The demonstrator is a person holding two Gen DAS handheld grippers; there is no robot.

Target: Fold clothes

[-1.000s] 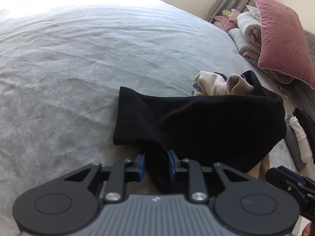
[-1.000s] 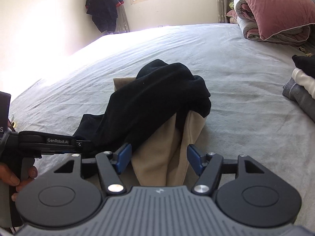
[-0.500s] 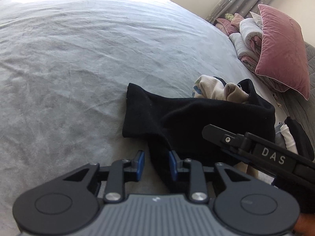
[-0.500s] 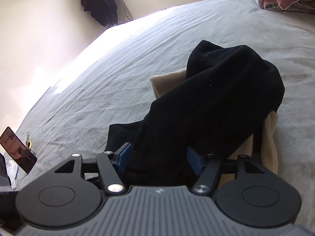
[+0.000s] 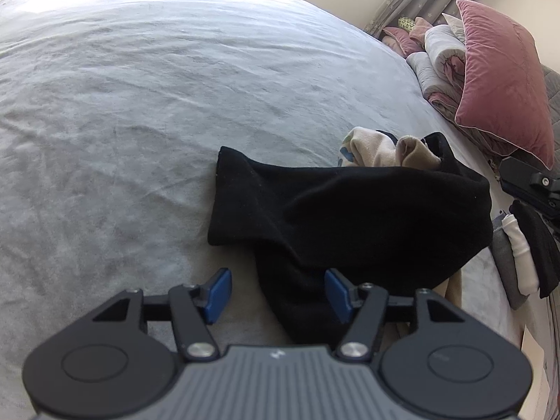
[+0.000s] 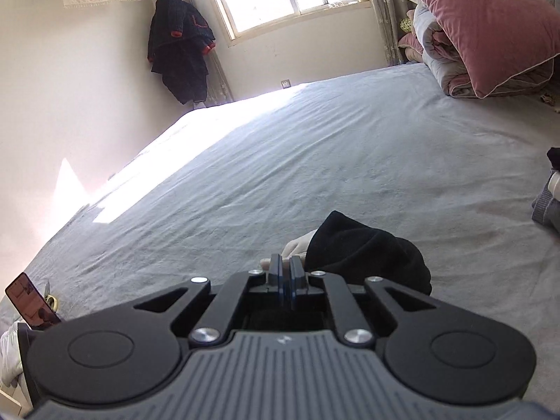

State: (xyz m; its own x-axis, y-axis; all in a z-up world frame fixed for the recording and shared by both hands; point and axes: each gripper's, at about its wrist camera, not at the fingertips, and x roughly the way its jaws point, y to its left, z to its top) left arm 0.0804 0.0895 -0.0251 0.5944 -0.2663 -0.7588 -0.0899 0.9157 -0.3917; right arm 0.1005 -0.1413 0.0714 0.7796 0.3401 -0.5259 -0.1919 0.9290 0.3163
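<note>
A black garment [image 5: 350,217] lies crumpled on the grey bed [image 5: 140,122], draped over beige clothes [image 5: 385,147]. My left gripper [image 5: 278,294] sits low at its near end. Its jaws are opening, and a tongue of black cloth lies loose between the blue pads [image 5: 218,294]. My right gripper [image 6: 285,273] is raised over the pile with its jaws closing. The pads are almost together, seemingly pinching a fold of the black garment [image 6: 364,259]. A bit of the beige cloth [image 6: 297,245] shows just beyond them.
A pink pillow [image 5: 500,80] and rolled bedding [image 5: 437,56] line the bed's far right. A stack of folded grey, white and black clothes [image 5: 521,255] lies at the right edge. A phone [image 6: 31,301] stands at the bed's left edge. A dark coat [image 6: 180,49] hangs by the window.
The left jaws have spread and let go of the black cloth. The right gripper crossed over the garment, rose, and its wide jaws came together; it now shows only at the left view's right edge.
</note>
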